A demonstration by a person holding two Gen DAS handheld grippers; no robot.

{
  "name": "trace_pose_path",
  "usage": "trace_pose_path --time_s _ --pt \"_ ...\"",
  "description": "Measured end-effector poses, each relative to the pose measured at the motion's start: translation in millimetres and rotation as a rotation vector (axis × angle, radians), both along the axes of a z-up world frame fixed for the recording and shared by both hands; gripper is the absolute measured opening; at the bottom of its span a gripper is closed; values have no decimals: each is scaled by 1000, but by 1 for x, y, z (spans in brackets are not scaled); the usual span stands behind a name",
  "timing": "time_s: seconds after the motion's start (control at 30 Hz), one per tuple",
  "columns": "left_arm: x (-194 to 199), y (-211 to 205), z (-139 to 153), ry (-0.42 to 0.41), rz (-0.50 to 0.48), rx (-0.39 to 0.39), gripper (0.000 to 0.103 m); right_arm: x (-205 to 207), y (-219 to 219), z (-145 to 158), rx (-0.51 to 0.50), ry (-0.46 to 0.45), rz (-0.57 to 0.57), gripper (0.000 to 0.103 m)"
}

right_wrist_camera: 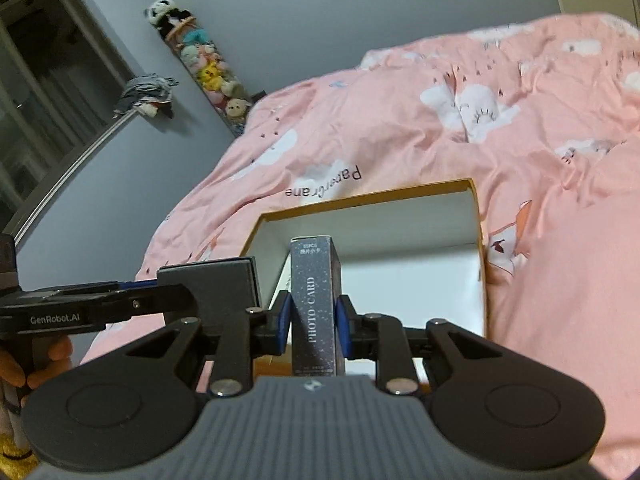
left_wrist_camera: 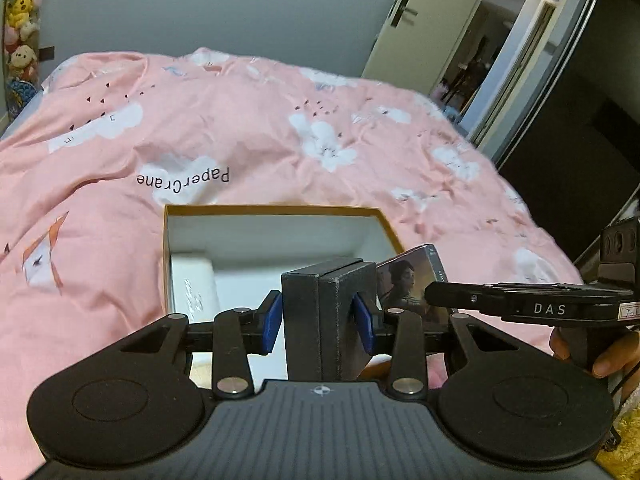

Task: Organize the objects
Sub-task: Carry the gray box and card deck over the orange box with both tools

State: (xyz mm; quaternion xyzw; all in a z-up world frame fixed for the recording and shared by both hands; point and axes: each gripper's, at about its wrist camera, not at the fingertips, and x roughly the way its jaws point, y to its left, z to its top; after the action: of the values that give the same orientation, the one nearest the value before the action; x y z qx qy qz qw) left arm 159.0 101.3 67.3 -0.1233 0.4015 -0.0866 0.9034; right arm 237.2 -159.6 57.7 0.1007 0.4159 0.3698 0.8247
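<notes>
Blue-padded fingers [left_wrist_camera: 276, 316] of the left gripper [left_wrist_camera: 320, 316] clamp a dark grey box [left_wrist_camera: 320, 312] by its two sides, holding it upright above the near edge of an open tray [left_wrist_camera: 276, 211]. Beside it, the right gripper [right_wrist_camera: 314, 316] pinches a slim card box [right_wrist_camera: 316, 304] lettered "PHOTO CARD", also upright, over the same tray. From the left wrist view, the card box [left_wrist_camera: 412, 280] shows a printed portrait on its broad face, just right of the grey box. The tray, ochre outside and white inside, sits on a pink duvet [left_wrist_camera: 240, 120] printed with clouds; a white item [left_wrist_camera: 192, 284] lies against its left wall. A hand [left_wrist_camera: 600, 356] grips the right gripper's handle. Plush toys [right_wrist_camera: 204, 64] hang in a column on the grey wall behind the bed.
</notes>
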Motion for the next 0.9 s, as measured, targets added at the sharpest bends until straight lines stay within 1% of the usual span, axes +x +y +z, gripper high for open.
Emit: trace_pose_path --time_s 0.17,0.3,0.4,0.53,0.6,0.7,0.83,0.9 --pt "59 2 -36 103 4 73 44 52 30 -34 -57 104 -26 25" --pt "97 5 -67 181 -8 76 44 88 44 -65 -79 196 -45 25" --pt "119 7 -90 225 -6 113 44 110 52 -85 -99 236 -62 25" --pt "145 14 -116 297 -10 87 44 132 62 -102 -96 273 -50 25" --pt "152 15 -122 302 -15 89 44 141 68 -108 -88 293 -41 25" --pt "162 17 -124 321 -14 80 44 150 74 -114 -94 312 -38 25" --pt "171 17 -129 353 -12 93 44 159 78 -126 -91 349 -39 25" --pt "174 18 -133 366 3 113 44 159 80 -128 -88 357 -31 25"
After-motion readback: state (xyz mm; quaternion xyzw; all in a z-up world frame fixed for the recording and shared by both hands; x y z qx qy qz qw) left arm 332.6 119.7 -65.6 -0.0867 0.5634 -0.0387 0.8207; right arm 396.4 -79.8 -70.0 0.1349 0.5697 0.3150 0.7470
